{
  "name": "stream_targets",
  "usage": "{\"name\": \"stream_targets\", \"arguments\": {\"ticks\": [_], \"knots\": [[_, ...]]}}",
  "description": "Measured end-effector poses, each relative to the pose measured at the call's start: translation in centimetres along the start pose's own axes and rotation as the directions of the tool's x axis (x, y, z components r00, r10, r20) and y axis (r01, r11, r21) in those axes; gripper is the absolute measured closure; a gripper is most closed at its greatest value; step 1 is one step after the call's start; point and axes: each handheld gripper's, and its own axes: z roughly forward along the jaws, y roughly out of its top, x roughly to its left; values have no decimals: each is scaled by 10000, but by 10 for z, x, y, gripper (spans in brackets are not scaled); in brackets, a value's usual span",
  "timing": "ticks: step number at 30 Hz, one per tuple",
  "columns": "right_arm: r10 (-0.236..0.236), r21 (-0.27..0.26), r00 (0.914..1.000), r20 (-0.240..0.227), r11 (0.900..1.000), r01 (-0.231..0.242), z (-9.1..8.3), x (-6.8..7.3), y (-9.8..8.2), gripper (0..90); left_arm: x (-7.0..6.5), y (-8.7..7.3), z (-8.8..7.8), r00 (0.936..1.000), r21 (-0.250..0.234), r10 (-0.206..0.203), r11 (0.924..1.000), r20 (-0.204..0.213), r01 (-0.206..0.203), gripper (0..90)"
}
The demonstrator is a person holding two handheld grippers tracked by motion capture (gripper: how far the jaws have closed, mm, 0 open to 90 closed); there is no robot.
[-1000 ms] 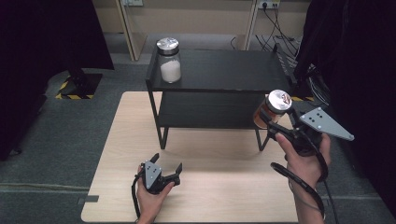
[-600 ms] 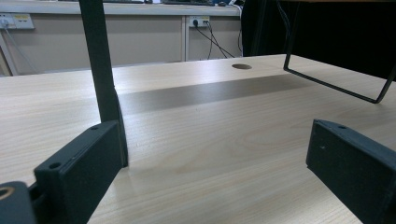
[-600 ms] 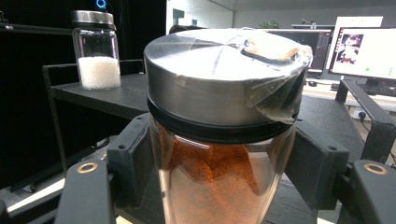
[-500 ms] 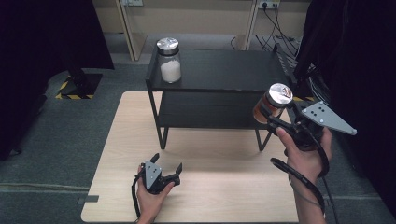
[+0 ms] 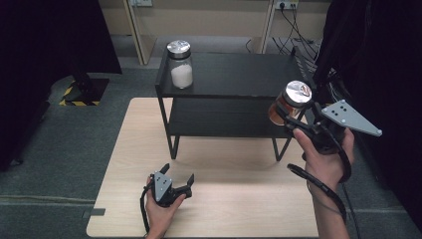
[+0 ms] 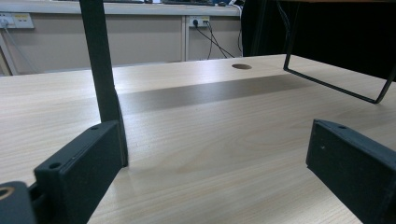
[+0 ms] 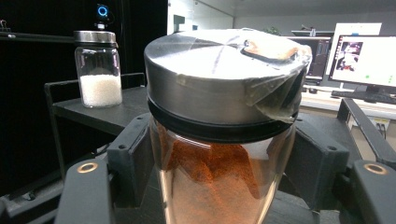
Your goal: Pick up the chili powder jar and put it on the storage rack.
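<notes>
High view, left to right: dark curtain at far left; on the grey floor, a yellow-and-black striped mat [image 5: 82,92]; on the pale wooden table [image 5: 124,164], near its front edge, left gripper [image 5: 177,176] resting in the person's left hand [image 5: 160,211], jaws apart with nothing between them, cable looped beside the wrist. Behind it, a black two-tier shelf [image 5: 239,74] standing on the table, with a glass jar of white grains [image 5: 180,64], metal-lidded and upright, at the left end of the top tier. Farther right, right gripper [image 5: 284,113] raised in the right hand [image 5: 323,157] by the shelf's right end, jaws clamped on a jar of orange-red powder [image 5: 289,102], lifted clear of the table, level with the top tier and tilted a little; grey three-cornered plate [image 5: 351,118] jutting out to the right. Left gripper view: both black jaws set wide over bare tabletop, a black shelf leg [image 6: 100,70] just beyond the left jaw, a thin wire foot [image 6: 336,84] and a round hole [image 6: 241,66] in the tabletop farther off. Right gripper view: jar of white grains [image 7: 97,70] on the shelf at left, then the gripped jar [image 7: 219,140] close up, silver lid [image 7: 219,79] wrapped in clear film, a pad pressed on either side of the glass; lit monitors [image 7: 364,58] at far right.
</notes>
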Motion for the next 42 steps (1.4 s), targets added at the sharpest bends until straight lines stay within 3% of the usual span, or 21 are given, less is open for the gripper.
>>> {"name": "stream_targets", "arguments": {"ticks": [19,37,42], "knots": [[181,-36,9998,12,9998,-181,19,-10,14,318,0,0,0,10000,-20,-27,10000,2,27,30],[-158,189,9984,546,9997,148,44,-12,32,317,0,0,0,10000,-19,-15,10000,2,15,30],[-12,285,9982,592,9996,-5,52,-15,34,317,0,0,0,10000,-2,20,10000,0,-20,31]]}}
